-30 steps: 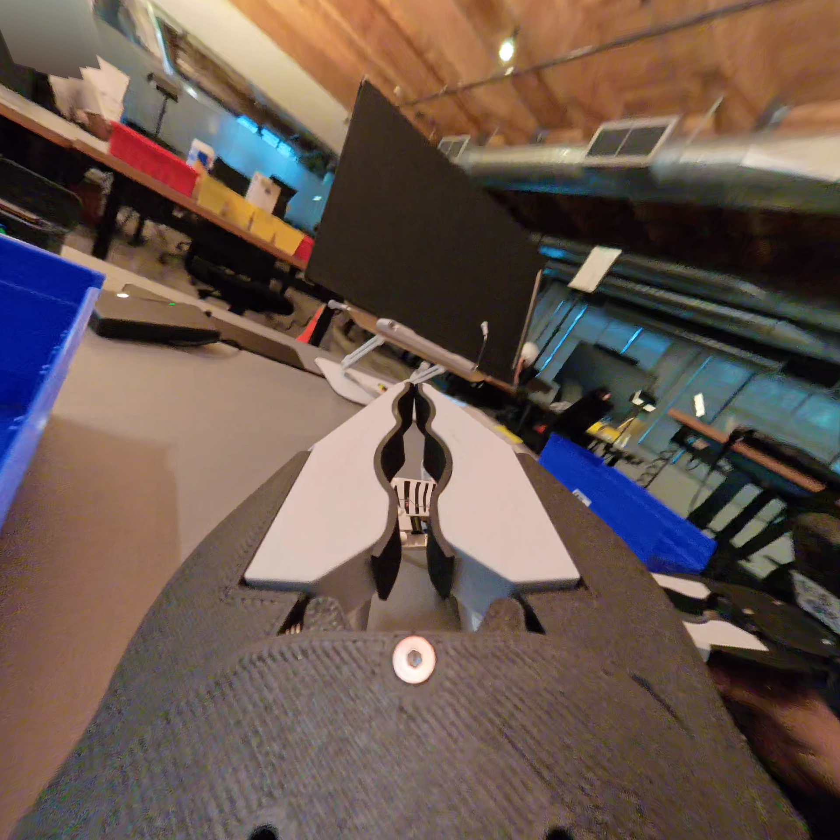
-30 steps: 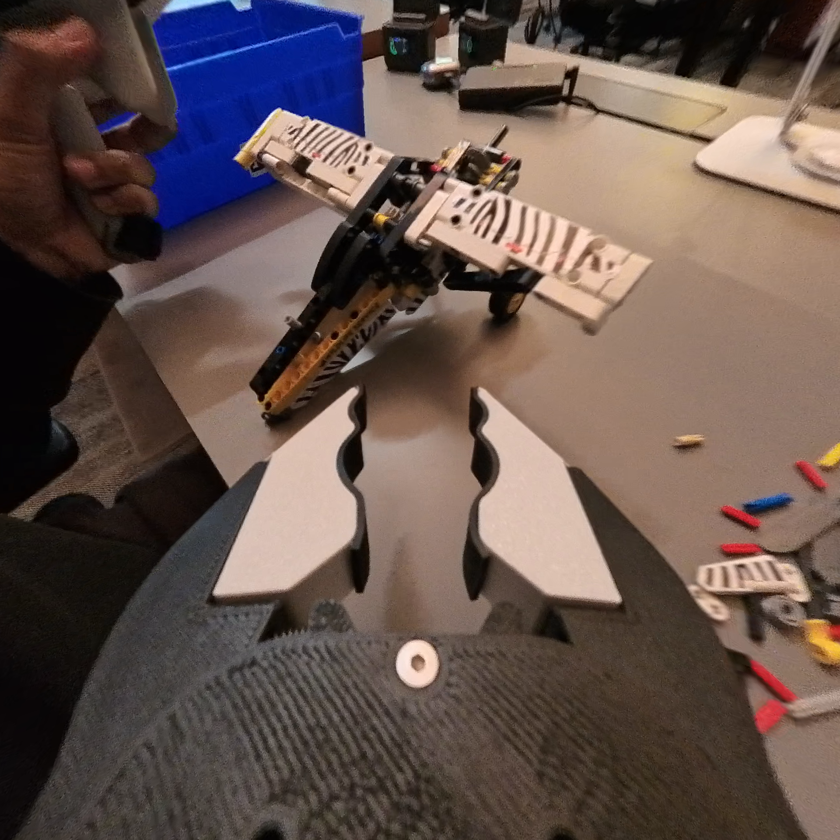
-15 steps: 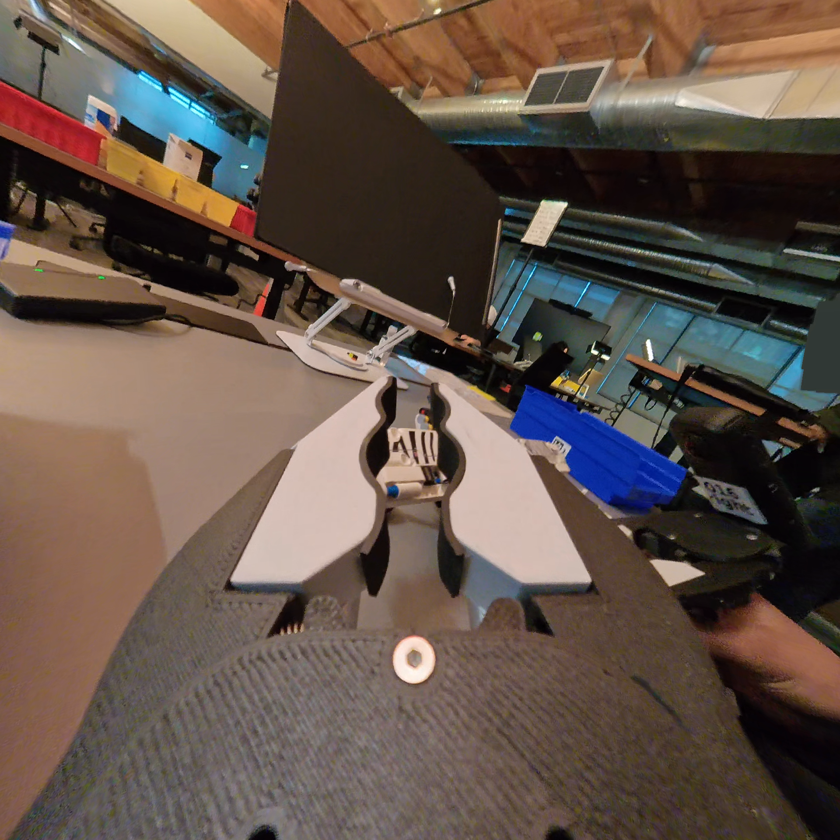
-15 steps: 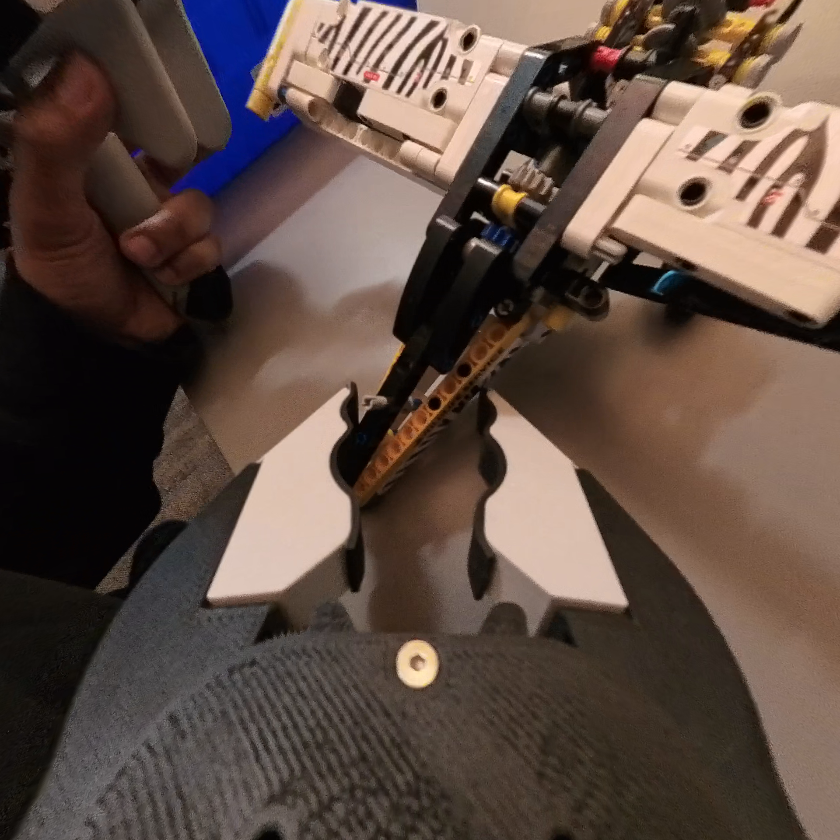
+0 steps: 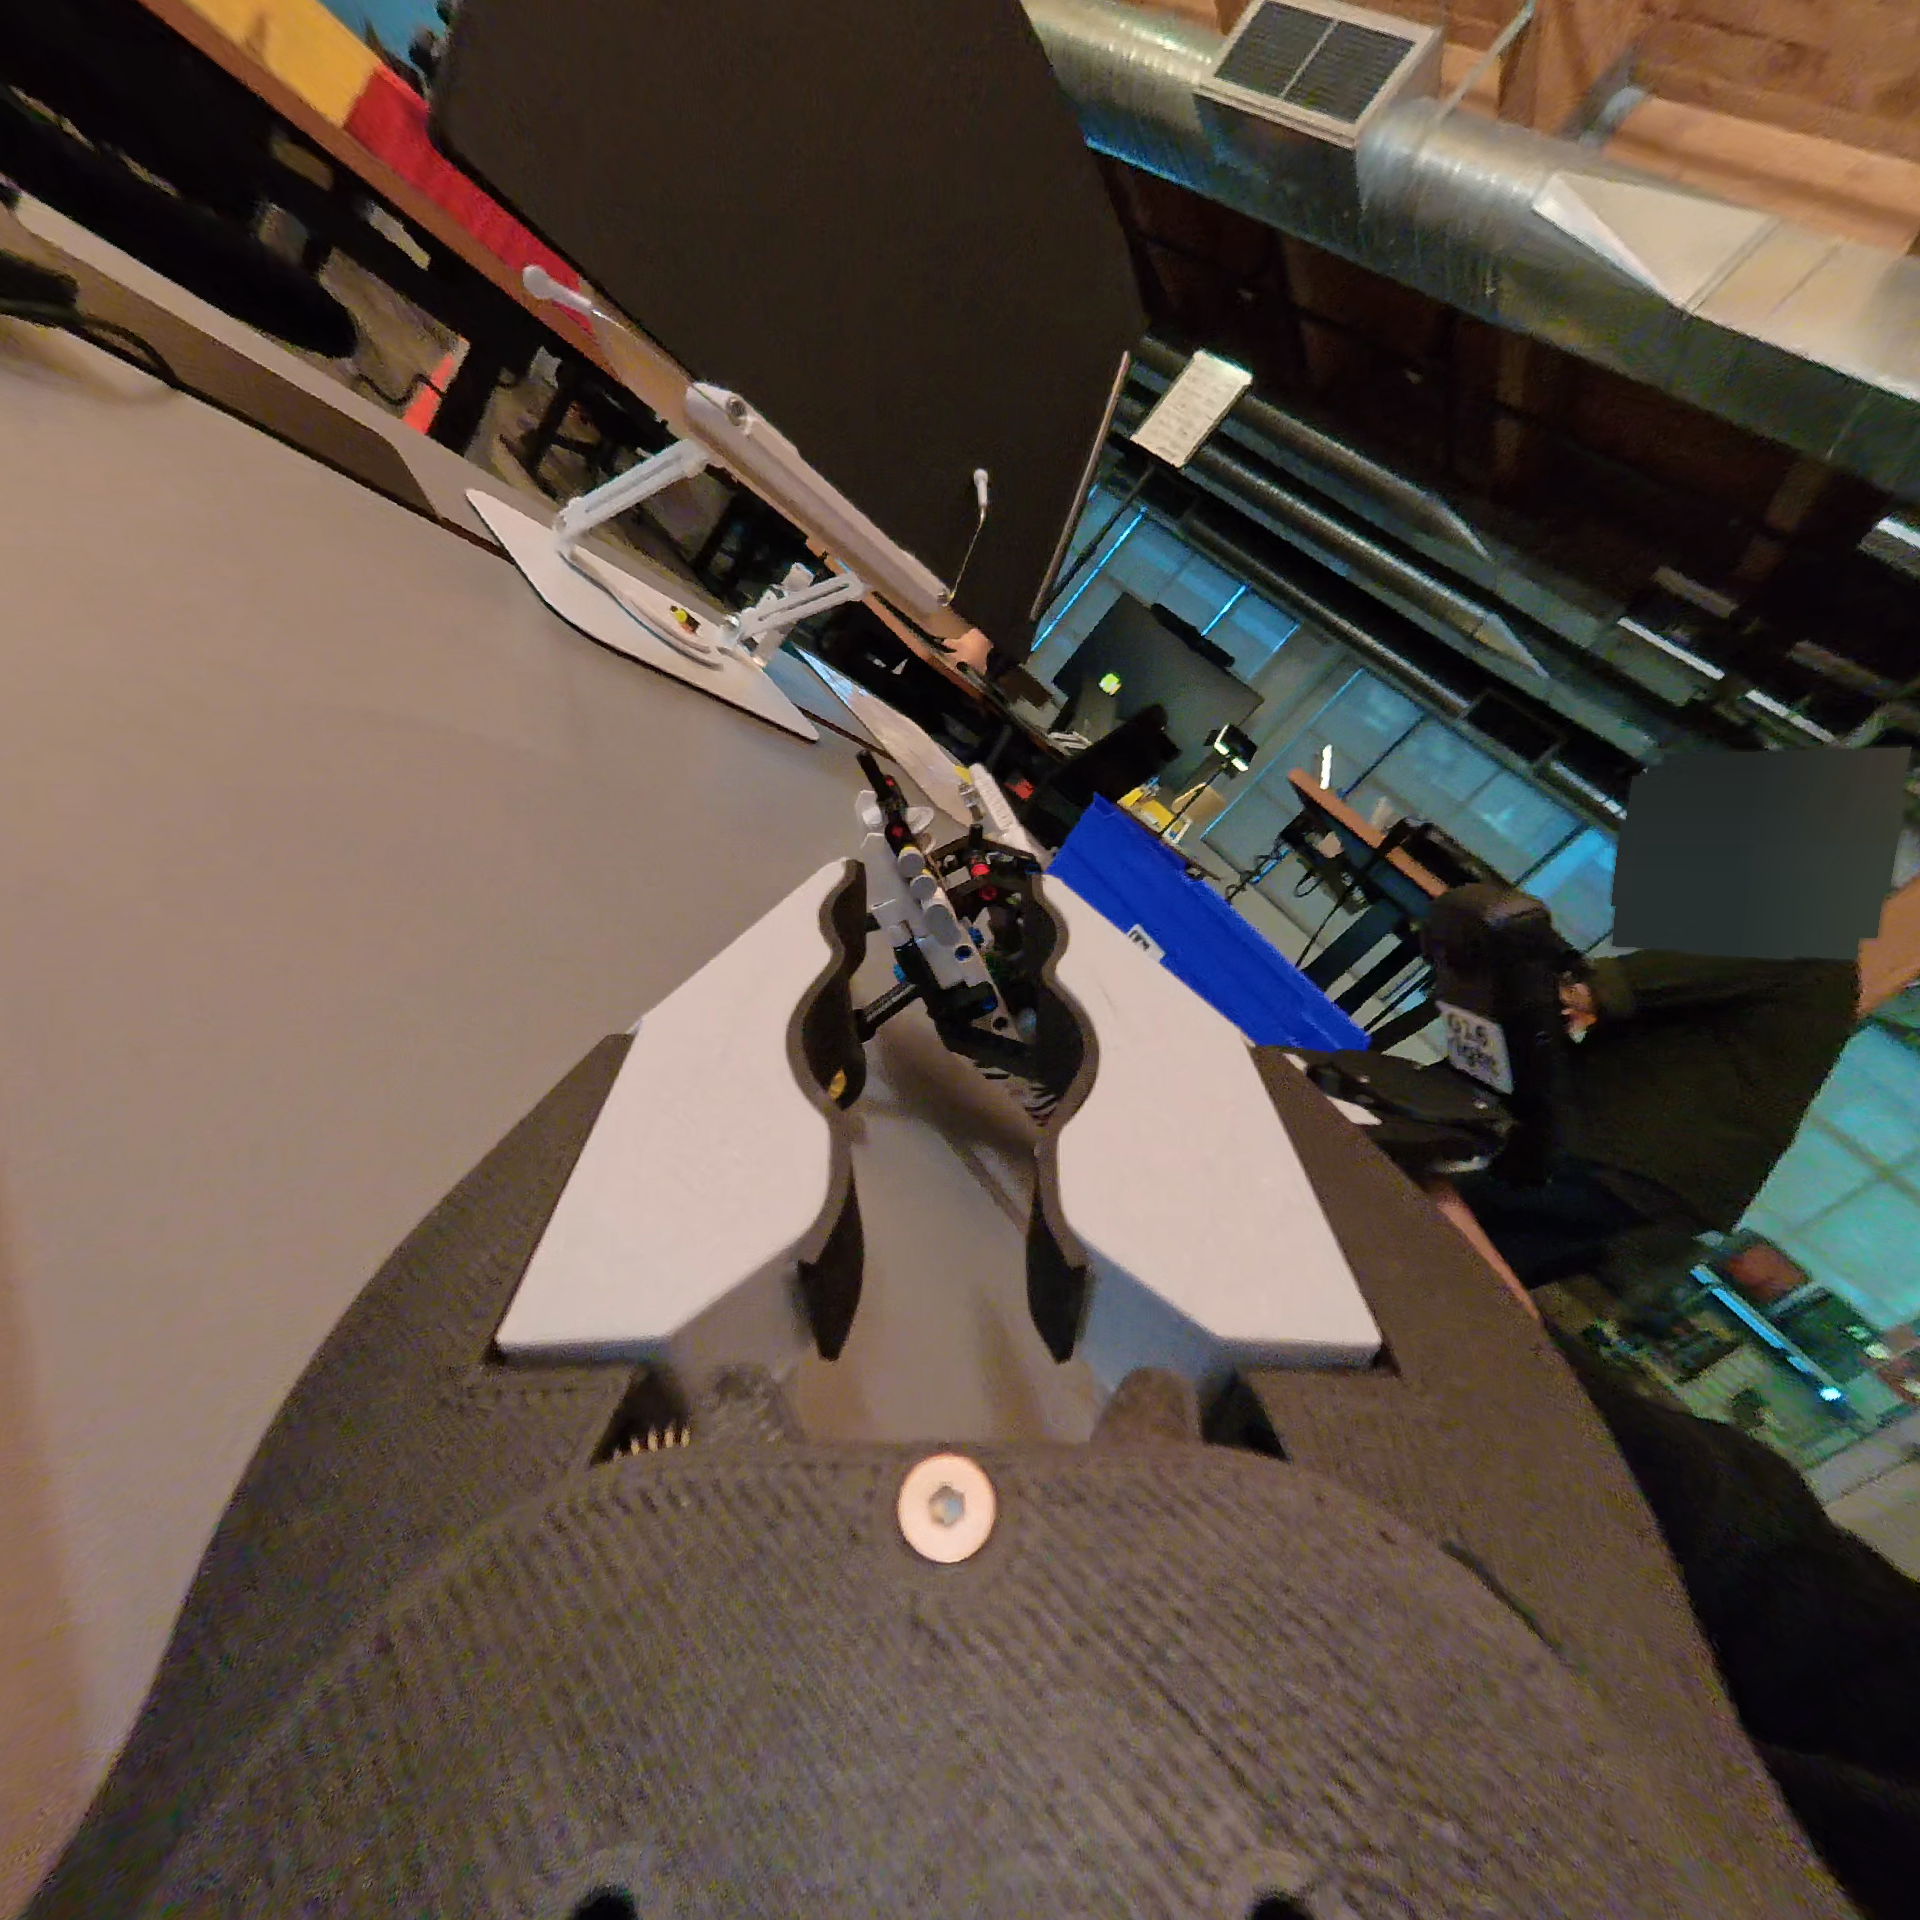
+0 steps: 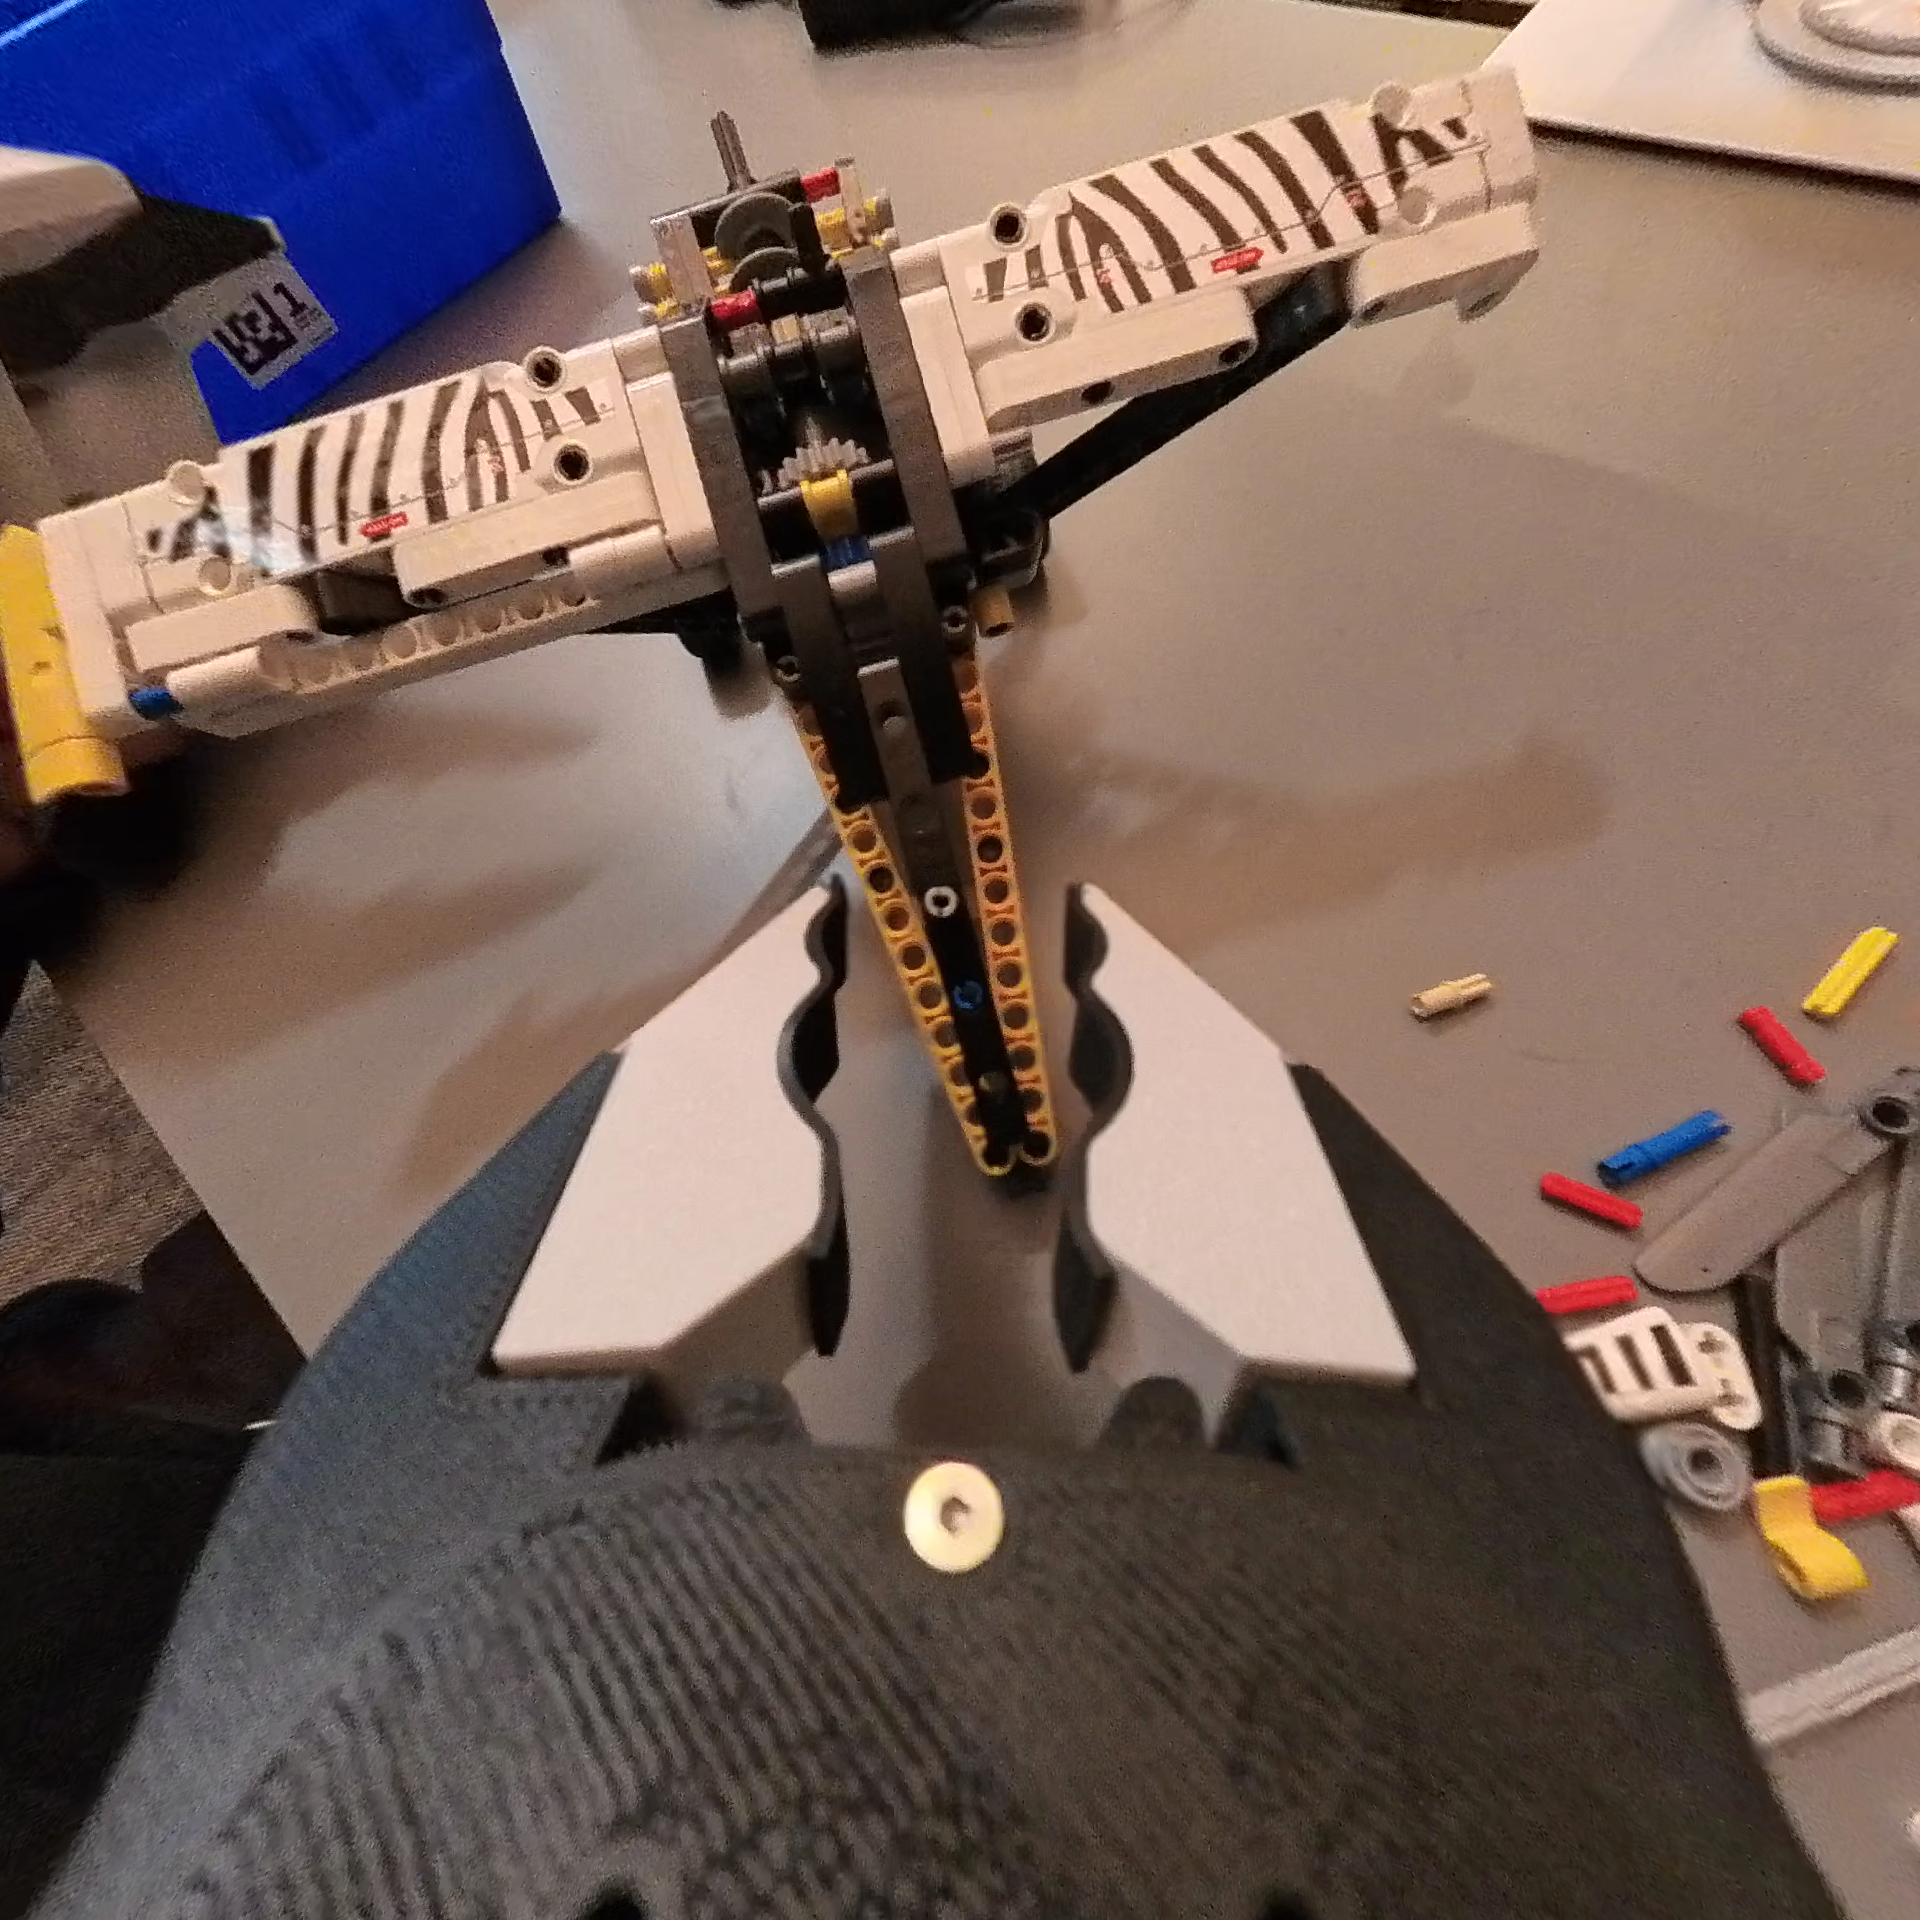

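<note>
A toy brick plane (image 6: 831, 436) with white zebra-striped wings stands on the grey table (image 6: 1403, 644). Its yellow and black tail beam (image 6: 966, 987) lies between the fingers of my right gripper (image 6: 956, 899). The jaws are open, with a clear gap on the left side of the beam. My left gripper (image 5: 940, 883) is open. The plane (image 5: 935, 935) shows end-on through its gap, a little beyond the tips. In the right wrist view the left gripper's body (image 6: 114, 260) is at the far left, by the yellow wing tip (image 6: 47, 665).
A blue bin (image 6: 260, 125) stands behind the left wing. Several loose brick pieces (image 6: 1714, 1247) lie on the table at the right. A white stand base (image 5: 623, 592), a black panel (image 5: 779, 260) and another blue bin (image 5: 1195, 935) are farther off. My right fingertips sit around 20 centimeters from my left ones. The toy brick plane (image 6: 831, 436) is about 8 centimeters from my right fingertips and 12 centimeters from my left.
My left gripper's jaws went from shut to open and its view swung onto the plane. My right gripper closed in on the plane; the tail beam now lies between its fingers.
</note>
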Tool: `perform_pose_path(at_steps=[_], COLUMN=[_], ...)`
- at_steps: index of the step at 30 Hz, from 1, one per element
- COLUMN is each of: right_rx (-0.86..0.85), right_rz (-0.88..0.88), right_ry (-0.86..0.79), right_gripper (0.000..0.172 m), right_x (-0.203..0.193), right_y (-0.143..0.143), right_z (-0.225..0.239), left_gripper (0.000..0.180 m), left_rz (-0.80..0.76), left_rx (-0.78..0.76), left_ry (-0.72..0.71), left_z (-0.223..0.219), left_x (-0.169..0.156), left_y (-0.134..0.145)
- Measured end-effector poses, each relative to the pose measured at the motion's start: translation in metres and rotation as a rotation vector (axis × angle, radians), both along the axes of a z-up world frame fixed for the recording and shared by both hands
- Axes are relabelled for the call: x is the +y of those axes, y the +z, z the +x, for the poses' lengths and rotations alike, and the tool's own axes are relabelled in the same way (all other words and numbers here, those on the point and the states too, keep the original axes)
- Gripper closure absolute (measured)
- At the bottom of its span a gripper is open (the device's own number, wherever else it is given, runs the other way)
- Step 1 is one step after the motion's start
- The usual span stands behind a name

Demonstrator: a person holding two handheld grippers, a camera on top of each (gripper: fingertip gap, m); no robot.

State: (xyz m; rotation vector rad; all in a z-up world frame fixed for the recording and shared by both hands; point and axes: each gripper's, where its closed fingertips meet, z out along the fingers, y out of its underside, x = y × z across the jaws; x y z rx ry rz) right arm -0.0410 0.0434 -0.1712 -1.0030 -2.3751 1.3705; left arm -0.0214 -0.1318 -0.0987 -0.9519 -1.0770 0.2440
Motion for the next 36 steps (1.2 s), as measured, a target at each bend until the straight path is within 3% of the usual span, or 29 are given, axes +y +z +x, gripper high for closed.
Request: perform_pose_path(at_steps=[3, 8, 10, 13, 15, 19, 21, 25, 27, 29, 31, 36], right_rx=[0.089, 0.427, 0.546, 0.708, 0.846, 1.082, 0.988, 0.435, 0.147, -0.064, -0.181, -0.525], right_rz=[0.0, -0.039, 0.013, 0.03, 0.052, 0.165, 0.071, -0.393, -0.565, -0.629, -0.659, -0.814], right_ry=[-0.029, 0.082, 0.187, 0.34, 0.382, 0.38, 0.341, 0.196, 0.119, 0.103, 0.111, 0.082], right_gripper=[0.113, 0.11, 0.115, 0.116, 0.118, 0.139, 0.143, 0.13, 0.146, 0.157, 0.156, 0.128], right_x=[0.007, -0.011, -0.031, -0.064, -0.078, -0.091, -0.091, -0.078, -0.074, -0.078, -0.086, -0.104], right_y=[0.012, 0.063, 0.069, 0.075, 0.08, 0.078, 0.076, 0.081, 0.074, 0.059, 0.051, 0.041], right_z=[-0.005, 0.01, 0.021, 0.038, 0.044, 0.048, 0.052, 0.059, 0.062, 0.072, 0.081, 0.084], left_gripper=[0.153, 0.159, 0.172, 0.174, 0.168, 0.149, 0.147, 0.153, 0.164, 0.17, 0.173, 0.173], left_rz=[0.051, 0.08, 0.083, 0.071, 0.059, 0.045, 0.082, 0.133, 0.121, 0.148, 0.176, 0.151], left_rx=[-0.003, -0.012, -0.011, -0.031, -0.068, -0.181, -0.187, -0.19, -0.226, -0.238, -0.228, -0.24], left_ry=[-0.006, -0.04, -0.143, -0.162, -0.194, -0.292, -0.304, -0.356, -0.389, -0.432, -0.434, -0.434], left_z=[0.001, 0.009, 0.021, 0.035, 0.046, 0.064, 0.066, 0.067, 0.068, 0.07, 0.069, 0.07], left_x=[-0.001, 0.002, 0.012, 0.012, 0.017, 0.04, 0.047, 0.058, 0.066, 0.073, 0.073, 0.073], left_y=[0.004, 0.013, 0.017, 0.016, 0.012, -0.01, -0.013, -0.013, -0.022, -0.024, -0.021, -0.023])
